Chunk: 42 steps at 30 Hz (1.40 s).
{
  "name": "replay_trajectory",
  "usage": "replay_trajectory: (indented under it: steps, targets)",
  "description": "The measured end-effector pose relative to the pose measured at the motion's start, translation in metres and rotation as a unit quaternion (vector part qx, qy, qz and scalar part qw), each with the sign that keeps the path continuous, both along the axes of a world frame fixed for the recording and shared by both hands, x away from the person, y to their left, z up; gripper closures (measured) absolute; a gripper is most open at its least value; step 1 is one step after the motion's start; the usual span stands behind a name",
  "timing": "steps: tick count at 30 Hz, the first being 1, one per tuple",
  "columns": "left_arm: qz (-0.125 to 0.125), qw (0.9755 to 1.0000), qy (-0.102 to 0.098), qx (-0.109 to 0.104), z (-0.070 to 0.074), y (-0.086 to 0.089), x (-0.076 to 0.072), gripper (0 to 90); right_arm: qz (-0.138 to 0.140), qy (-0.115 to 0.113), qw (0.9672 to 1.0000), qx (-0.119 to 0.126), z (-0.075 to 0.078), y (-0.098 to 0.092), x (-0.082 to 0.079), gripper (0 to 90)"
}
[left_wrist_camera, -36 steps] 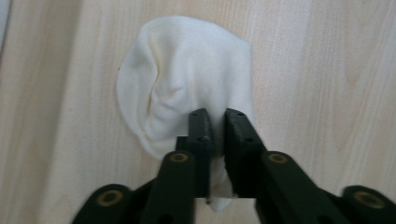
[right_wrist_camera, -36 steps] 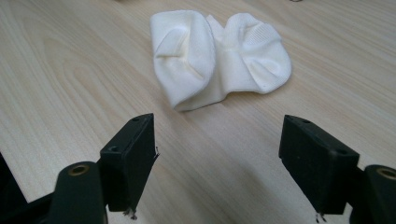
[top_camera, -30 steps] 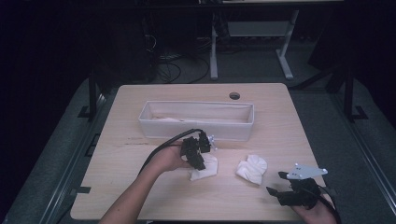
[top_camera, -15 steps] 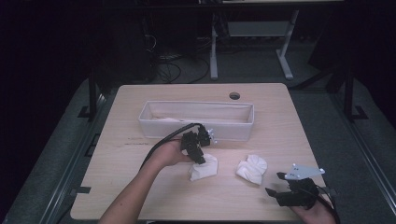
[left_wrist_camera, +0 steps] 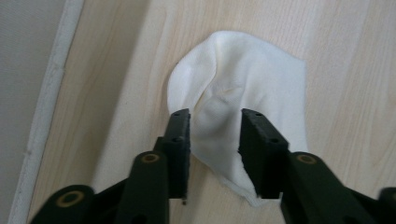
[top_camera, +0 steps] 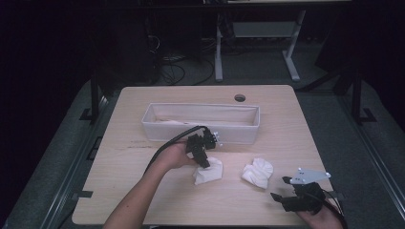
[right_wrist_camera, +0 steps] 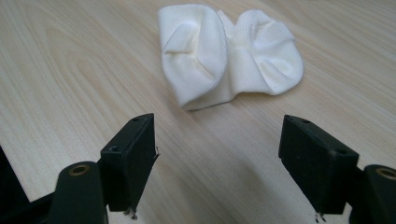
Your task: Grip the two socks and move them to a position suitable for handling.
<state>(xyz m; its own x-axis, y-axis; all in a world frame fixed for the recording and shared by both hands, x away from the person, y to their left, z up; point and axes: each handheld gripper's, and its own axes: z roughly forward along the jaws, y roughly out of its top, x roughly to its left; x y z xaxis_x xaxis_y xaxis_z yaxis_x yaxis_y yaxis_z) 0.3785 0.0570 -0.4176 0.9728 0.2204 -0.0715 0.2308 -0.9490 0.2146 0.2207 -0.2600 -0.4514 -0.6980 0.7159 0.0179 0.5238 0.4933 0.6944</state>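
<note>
A person at a light wooden table [top_camera: 286, 129] holds a two-jaw gripper in each hand. The left forearm [top_camera: 138, 198] enters from the lower edge of the high view and reaches diagonally forward toward the table's middle, with the hand [top_camera: 174, 155] wrapped around the left gripper [top_camera: 203, 160], which is tipped downward over a crumpled white cloth [top_camera: 208, 171]. A black cable [top_camera: 174, 140] arcs back from this gripper. In the left gripper view the jaws stand partly apart on either side of a raised fold of that cloth [left_wrist_camera: 243, 93]; whether they are pressing it cannot be told. The cloth lies flat on the wood just in front of a long white fabric bin [top_camera: 200, 123].

The right hand [top_camera: 320, 219] rests low at the near right corner of the table, holding the right gripper [top_camera: 282, 188] level and aimed toward the table's middle. Its jaws are wide apart and hold nothing. A second bundled white cloth [right_wrist_camera: 229, 53] lies on the table ahead of them, near but not touching, well apart from the first cloth.
</note>
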Motion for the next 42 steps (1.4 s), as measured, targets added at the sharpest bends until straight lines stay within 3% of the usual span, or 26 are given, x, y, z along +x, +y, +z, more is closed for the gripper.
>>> replay_trajectory:
  steps: [9,13,14,19,27,29,32,42]
  targets:
    - [-0.018,0.9998,-0.01,0.006,-0.003,-0.003,-0.001,90.0,-0.002,0.001,1.0,0.0,-0.001,-0.001,0.001,26.6]
    - [-0.019,0.9997,-0.012,0.005,0.0,-0.001,-0.001,90.0,-0.003,0.002,1.0,0.001,0.0,-0.002,0.0,26.6]
    - [-0.02,0.9998,-0.004,-0.008,0.002,0.0,-0.001,90.0,-0.004,0.003,1.0,0.001,0.0,-0.002,0.0,26.5]
    - [-0.019,0.9995,0.001,-0.026,0.006,-0.002,-0.003,84.0,-0.003,0.003,1.0,0.002,0.0,-0.002,0.0,26.6]
    - [-0.035,0.9992,0.001,-0.018,0.003,-0.01,-0.002,70.1,-0.002,0.007,1.0,0.003,-0.002,-0.002,0.001,26.6]
    - [-0.028,0.9995,0.001,-0.017,0.001,-0.011,-0.001,68.2,0.0,0.008,1.0,0.002,-0.002,-0.001,0.001,26.5]
    - [-0.028,0.9995,0.005,-0.01,-0.002,-0.012,0.001,69.0,0.001,0.008,1.0,0.002,-0.002,-0.002,0.001,26.5]
    - [-0.047,0.9989,-0.003,0.003,-0.009,-0.017,-0.002,85.5,0.002,0.01,0.9999,0.0,-0.002,-0.002,0.0,26.6]
